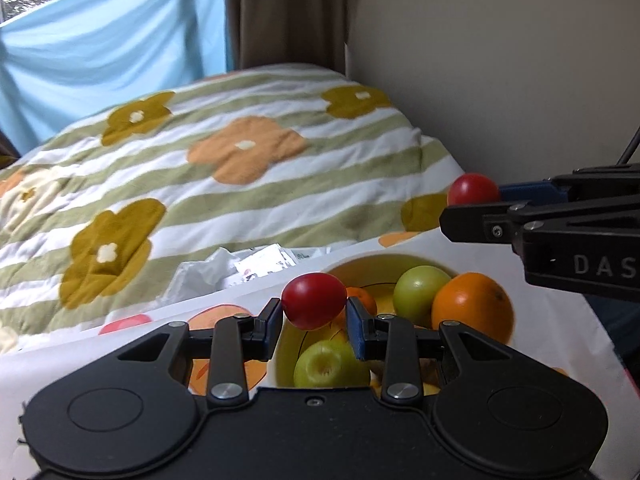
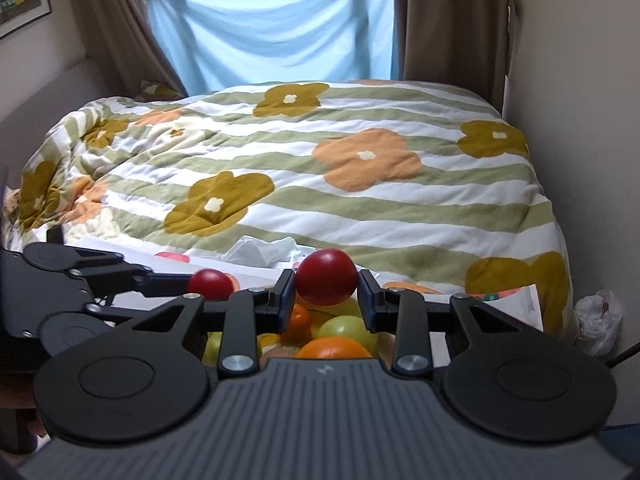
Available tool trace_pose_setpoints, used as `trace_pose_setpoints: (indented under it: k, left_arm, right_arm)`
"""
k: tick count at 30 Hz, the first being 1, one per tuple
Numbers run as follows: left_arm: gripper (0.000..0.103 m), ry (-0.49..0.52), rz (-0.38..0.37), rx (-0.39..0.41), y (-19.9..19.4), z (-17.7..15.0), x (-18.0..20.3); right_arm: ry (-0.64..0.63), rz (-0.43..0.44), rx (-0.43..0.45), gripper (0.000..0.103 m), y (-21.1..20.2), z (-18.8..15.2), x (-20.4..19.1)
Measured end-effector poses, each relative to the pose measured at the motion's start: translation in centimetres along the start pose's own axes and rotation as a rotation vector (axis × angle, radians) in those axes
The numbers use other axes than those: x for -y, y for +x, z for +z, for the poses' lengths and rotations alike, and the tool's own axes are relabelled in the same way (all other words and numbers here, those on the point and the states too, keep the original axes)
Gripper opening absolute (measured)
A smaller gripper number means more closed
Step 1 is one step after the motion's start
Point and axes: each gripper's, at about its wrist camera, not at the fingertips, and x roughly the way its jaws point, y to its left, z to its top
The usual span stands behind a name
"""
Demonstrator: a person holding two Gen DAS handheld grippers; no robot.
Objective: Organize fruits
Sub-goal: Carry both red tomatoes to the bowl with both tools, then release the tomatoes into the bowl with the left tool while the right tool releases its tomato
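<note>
Left gripper (image 1: 314,316) fingers clamped on a red fruit (image 1: 314,300), right gripper (image 2: 326,292) fingers clamped on another red fruit (image 2: 327,277), yellow bowl (image 1: 360,264) of green and orange fruit just below both fingertips, flowered bed quilt (image 1: 240,184) beyond

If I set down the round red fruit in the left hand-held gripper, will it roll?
Probably yes: the round red fruit looks smooth and near-spherical, with no flat side showing. Its glossy skin may slip between the pads. The yellow bowl below could contain it.

Flowered quilt (image 2: 320,184), blue curtain (image 2: 272,28)
</note>
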Motion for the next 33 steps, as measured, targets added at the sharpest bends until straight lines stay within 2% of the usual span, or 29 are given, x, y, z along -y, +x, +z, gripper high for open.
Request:
trace_pose_setpoints:
  k: [5, 12, 13, 14, 15, 16, 22, 29, 33]
  left_arm:
    - [0.038, 0.026, -0.01, -0.034, 2.4, 0.5, -0.1]
    - [0.04, 0.047, -0.026, -0.066, 3.4, 0.1, 0.0]
    - [0.053, 0.051, -0.022, -0.064, 3.2, 0.1, 0.1]
    - [0.062, 0.053, -0.021, -0.058, 3.0, 0.1, 0.1]
    - [0.076, 0.054, -0.02, -0.043, 2.5, 0.1, 0.0]
    - [0.081, 0.058, -0.013, -0.025, 2.0, 0.0, -0.1]
    - [0.082, 0.051, 0.016, -0.006, 0.4, -0.5, -1.0]
    - [0.082, 0.003, 0.048, -0.018, -0.1, -1.4, -2.2]
    - [0.082, -0.014, 0.06, -0.026, -0.1, -1.9, -2.6]
  right_arm:
    - [0.029, -0.013, -0.026, 0.048, 1.8, 0.1, 0.7]
    - [0.048, -0.017, -0.053, 0.048, 3.5, 0.1, 1.3]
    - [0.049, -0.016, -0.056, 0.048, 3.6, 0.2, 1.3]
    - [0.05, -0.014, -0.058, 0.048, 3.8, 0.2, 1.4]
    - [0.054, -0.009, -0.061, 0.048, 3.9, 0.3, 1.5]
    - [0.058, -0.003, -0.064, 0.048, 4.0, 0.5, 1.6]
    - [0.025, 0.02, -0.087, 0.048, 5.3, 1.2, 1.3]
    - [0.001, 0.042, -0.163, 0.048, 7.9, 1.0, -0.1]
    - [0.003, 0.026, -0.202, 0.048, 9.0, 0.6, -0.4]
